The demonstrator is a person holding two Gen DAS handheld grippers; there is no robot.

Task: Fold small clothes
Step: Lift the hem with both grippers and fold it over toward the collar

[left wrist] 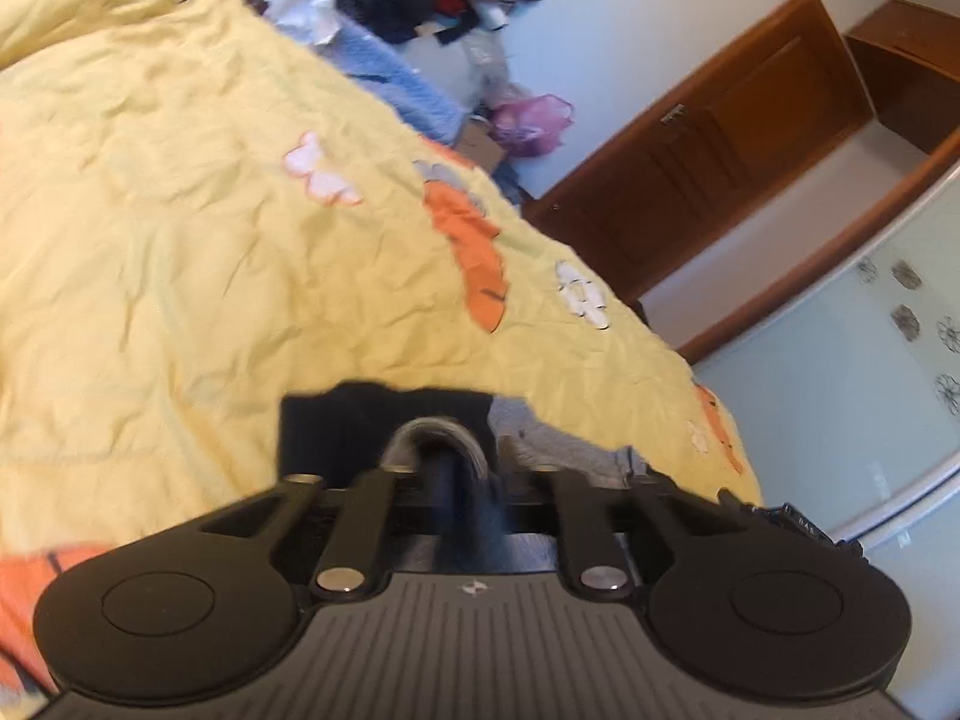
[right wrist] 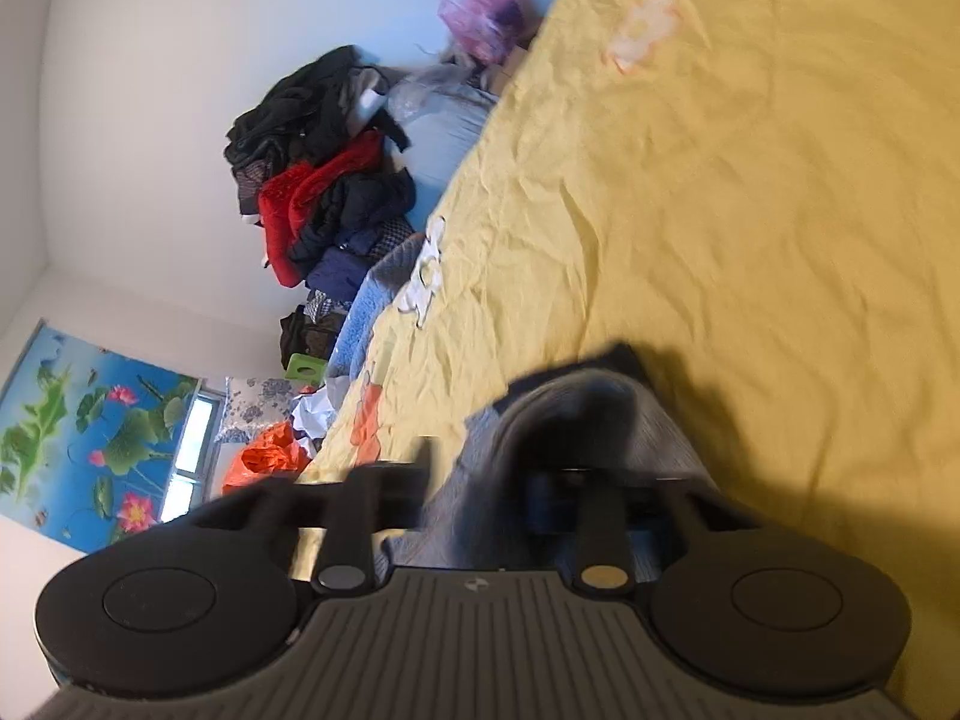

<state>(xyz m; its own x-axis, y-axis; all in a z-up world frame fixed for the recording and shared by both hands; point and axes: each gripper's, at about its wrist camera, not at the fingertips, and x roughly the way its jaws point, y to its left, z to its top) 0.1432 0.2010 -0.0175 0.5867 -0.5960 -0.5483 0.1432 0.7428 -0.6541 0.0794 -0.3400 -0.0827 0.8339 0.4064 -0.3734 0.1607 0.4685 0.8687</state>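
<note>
Over the yellow quilt (left wrist: 180,252), the left gripper (left wrist: 444,468) pinches a dark cloth (left wrist: 336,426) tight between its jaws; blur hides the cloth's shape. Beside the same quilt (right wrist: 750,210), the right gripper (right wrist: 510,480) has a gray cloth (right wrist: 474,480) bunched between its jaws, which covers the fingertips.
</note>
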